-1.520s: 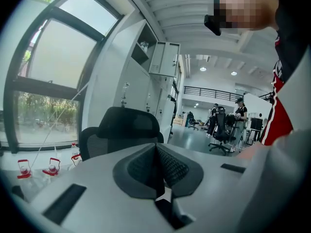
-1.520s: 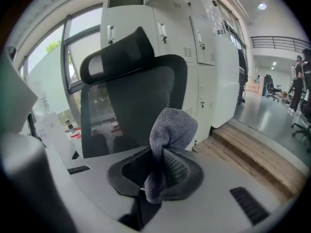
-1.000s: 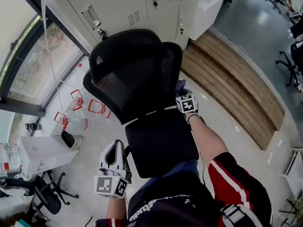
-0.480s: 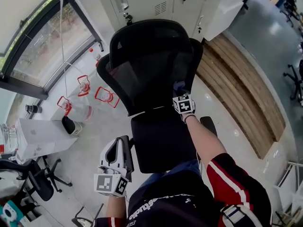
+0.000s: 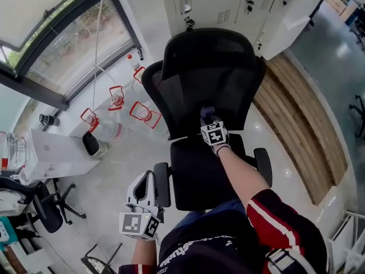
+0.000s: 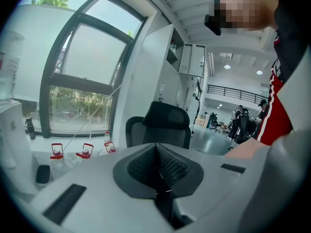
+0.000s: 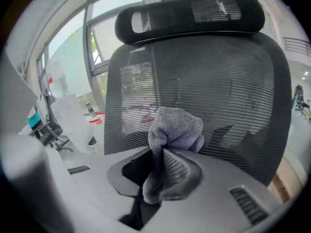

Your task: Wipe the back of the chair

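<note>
head view: over the last second the chair back (image 5: 228,90) has swung from my 11 o'clock to dead ahead at 12. my right gripper (image 5: 207,119) has slid off the back's right edge to its lower middle, just above the seat (image 5: 199,176). i read that as one pass along the bottom of the mesh done, with the upper mesh and headrest (image 5: 208,44) not yet covered. my left gripper (image 5: 146,180) has stayed low at 7 o'clock, just beside the armrest (image 5: 162,181); touching or not, i cannot tell. water jugs (image 5: 142,114) stand on the floor at the chair's 9 o'clock.

left gripper view: the jaws are together with nothing between them. the camera looks up at the chair (image 6: 163,125) at 12 o'clock from low on its side, which tells me this tool takes no part in the wipe.

right gripper view: only here is the grip plain. the jaws are clamped on a grey cloth (image 7: 174,127), its bunched top standing up at 12 o'clock in front of the mesh. the head view shows just a scrap of it. it seems pressed to the mesh, though i can't be sure of contact.
</note>
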Motion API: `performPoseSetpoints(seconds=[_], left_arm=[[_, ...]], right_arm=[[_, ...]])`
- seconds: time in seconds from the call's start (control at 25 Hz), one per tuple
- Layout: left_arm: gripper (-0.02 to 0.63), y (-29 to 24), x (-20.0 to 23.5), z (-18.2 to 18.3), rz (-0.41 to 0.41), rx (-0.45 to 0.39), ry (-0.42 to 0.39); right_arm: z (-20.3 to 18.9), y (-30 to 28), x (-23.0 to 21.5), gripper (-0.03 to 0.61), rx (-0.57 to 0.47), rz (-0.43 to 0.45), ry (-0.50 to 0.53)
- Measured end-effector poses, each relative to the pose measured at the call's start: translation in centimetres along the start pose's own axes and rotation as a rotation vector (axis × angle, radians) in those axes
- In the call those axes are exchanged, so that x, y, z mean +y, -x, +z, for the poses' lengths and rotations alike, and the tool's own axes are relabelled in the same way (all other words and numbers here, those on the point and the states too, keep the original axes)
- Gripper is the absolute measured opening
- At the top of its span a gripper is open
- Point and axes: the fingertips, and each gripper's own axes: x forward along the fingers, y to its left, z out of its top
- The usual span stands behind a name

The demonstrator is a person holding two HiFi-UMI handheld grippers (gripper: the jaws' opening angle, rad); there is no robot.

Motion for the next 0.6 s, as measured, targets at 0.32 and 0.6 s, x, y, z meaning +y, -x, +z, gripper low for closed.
performPoseSetpoints(seconds=[0.32,0.6], left_arm=[[0.025,3.6,4.2,0.3,0.085,-0.029,0.032],[0.025,6.4,7.9,-1.2,0.165,-0.034,0.083]], right_arm=[[1.8,-3.8,10.5,0.063,0.018,0.136,0.072],[2.7,-6.2,16.3,0.061,0.029,0.189,0.08]])
